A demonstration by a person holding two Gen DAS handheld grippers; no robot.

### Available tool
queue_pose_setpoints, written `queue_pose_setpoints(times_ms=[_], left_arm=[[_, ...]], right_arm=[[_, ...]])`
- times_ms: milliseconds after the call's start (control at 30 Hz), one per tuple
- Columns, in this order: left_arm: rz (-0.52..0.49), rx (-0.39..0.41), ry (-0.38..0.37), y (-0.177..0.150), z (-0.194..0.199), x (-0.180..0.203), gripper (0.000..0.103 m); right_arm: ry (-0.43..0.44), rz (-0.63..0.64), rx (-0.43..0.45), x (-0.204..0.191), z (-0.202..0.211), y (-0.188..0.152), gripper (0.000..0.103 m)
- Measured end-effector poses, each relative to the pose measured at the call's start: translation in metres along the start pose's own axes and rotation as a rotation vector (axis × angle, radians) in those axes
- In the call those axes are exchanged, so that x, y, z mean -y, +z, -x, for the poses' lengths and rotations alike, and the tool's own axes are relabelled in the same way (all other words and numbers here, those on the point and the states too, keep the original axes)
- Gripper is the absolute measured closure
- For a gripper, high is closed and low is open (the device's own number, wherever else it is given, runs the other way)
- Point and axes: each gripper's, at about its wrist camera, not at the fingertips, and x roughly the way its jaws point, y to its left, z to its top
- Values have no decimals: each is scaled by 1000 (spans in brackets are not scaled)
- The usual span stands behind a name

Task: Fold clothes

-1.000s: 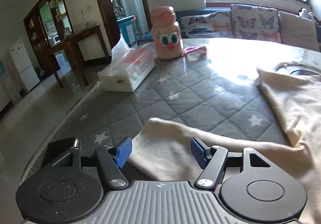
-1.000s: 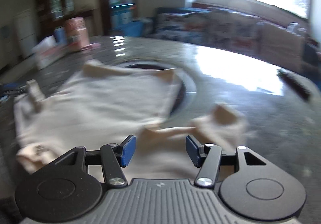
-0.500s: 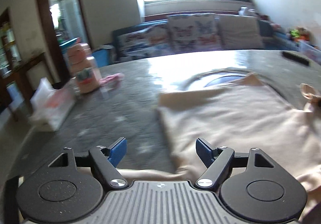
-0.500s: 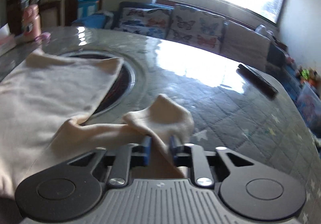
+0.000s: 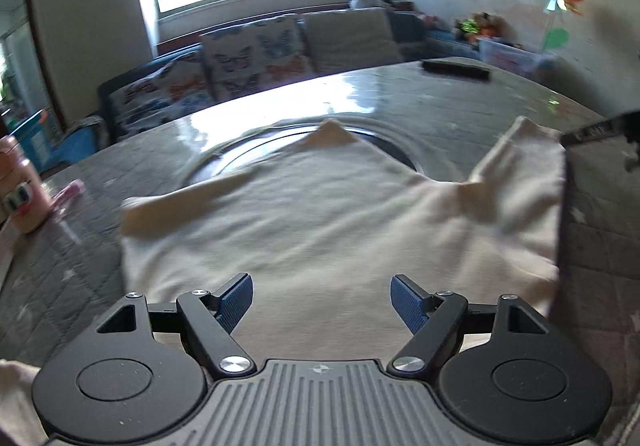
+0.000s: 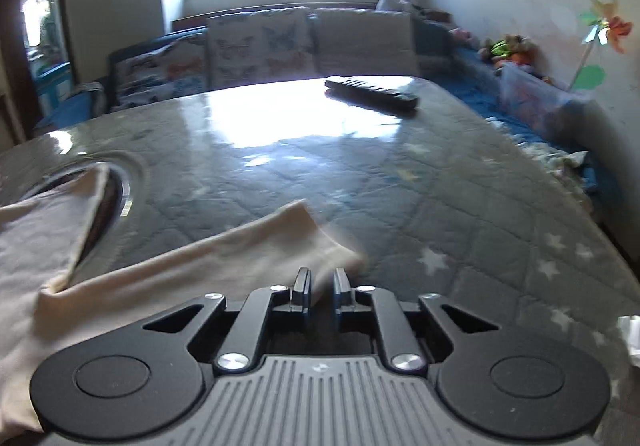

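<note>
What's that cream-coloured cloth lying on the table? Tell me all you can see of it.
The cream-coloured garment looks like a soft knit top, lying mostly flat but rumpled on the grey star-quilted table cover. Its far edge overlaps a round recess in the table. One sleeve stretches sideways, pinched at its end by the right gripper. The left gripper hovers open over its near part.
</note>
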Motion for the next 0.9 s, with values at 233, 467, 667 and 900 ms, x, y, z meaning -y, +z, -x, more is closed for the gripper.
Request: queue_pose_setpoints(times_ms=[233,467,667,900], left_arm=[[-45,-2,-58,-1,0,19,24],[-124,-23,-127,-14,3,34,24],[-108,-7,-145,-8,9,23,24],[51,9,39,22,0,-53,26]], right_arm=[[78,82,42,-22,1,11,66],[132,137,-20,-47,-27,11,57],[132,135,-34,-49,-30,22,54],[261,149,-35,-76,-27,43,55]])
